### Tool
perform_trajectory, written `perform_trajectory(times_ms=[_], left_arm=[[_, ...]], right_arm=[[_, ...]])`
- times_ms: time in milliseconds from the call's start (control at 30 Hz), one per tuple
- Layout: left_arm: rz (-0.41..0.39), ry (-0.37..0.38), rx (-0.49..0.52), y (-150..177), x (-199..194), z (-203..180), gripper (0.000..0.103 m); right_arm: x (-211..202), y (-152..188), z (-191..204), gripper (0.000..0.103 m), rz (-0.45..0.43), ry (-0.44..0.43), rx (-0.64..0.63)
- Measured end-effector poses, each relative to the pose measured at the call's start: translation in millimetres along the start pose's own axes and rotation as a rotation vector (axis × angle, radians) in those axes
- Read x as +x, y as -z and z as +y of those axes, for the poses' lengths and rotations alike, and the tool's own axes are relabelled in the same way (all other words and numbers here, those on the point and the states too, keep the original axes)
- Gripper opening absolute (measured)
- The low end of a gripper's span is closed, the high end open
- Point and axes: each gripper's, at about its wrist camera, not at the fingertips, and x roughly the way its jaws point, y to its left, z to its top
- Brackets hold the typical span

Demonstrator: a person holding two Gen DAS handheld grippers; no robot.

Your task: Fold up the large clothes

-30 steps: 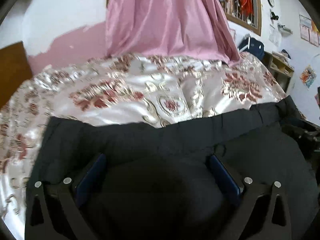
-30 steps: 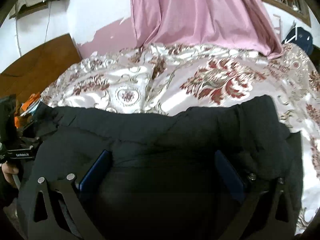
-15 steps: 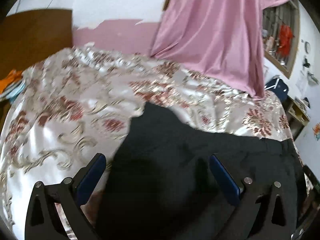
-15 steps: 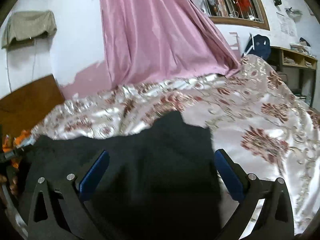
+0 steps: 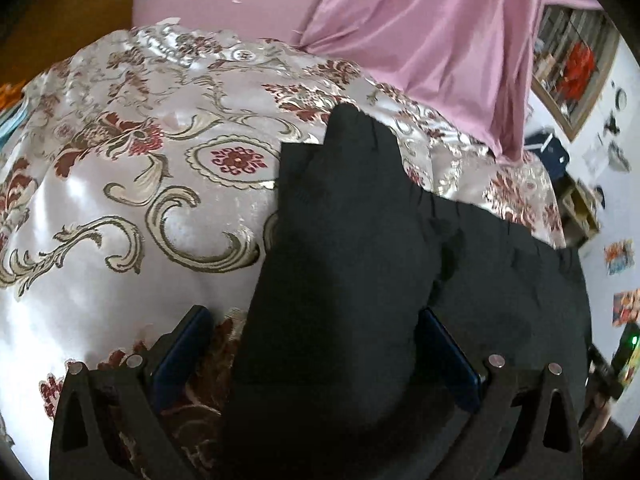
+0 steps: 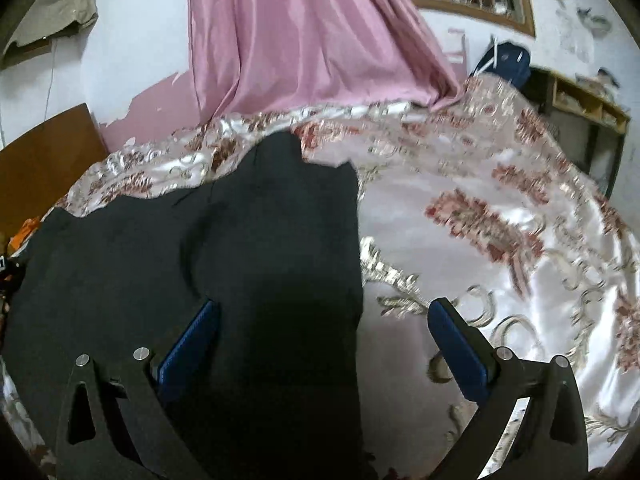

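A large black garment (image 5: 360, 260) lies on a bed with a shiny floral bedspread (image 5: 140, 200). In the left wrist view its left end runs forward between the fingers of my left gripper (image 5: 316, 344), whose jaws stand wide apart. In the right wrist view the garment (image 6: 248, 248) fills the left and middle, with its right edge running between the fingers of my right gripper (image 6: 324, 340), which is also wide open. Neither gripper visibly pinches the cloth.
A pink curtain (image 6: 304, 32) hangs behind the bed. A wooden headboard (image 6: 44, 152) is at the left. A barred window (image 5: 572, 60), a blue bag (image 6: 504, 60) and a shelf (image 6: 580, 100) stand at the right. Bare bedspread (image 6: 500, 240) lies right of the garment.
Both grippers have risen and swung outward towards the garment's ends. The garment showed as a wide band across both views; now a narrower folded end lies between each pair of fingers.
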Motion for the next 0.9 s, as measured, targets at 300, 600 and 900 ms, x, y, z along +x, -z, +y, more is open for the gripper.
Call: perform_trajectory(times_ms=[300, 600, 900], left_arm=[[0.003, 0.019, 0.044, 11, -2, -4, 0.103], [-0.016, 0.025, 0.052, 15, -2, -4, 0.103], [-0.032, 0.036, 0.058, 17, -2, -3, 0.103]], right_arm=[[14, 11, -20, 0.102, 0.057, -0.162, 0.117], [16, 15, -19, 0.102, 0.042, -0.170, 0.126], [16, 16, -21, 0.102, 0.038, -0.199, 0.141]])
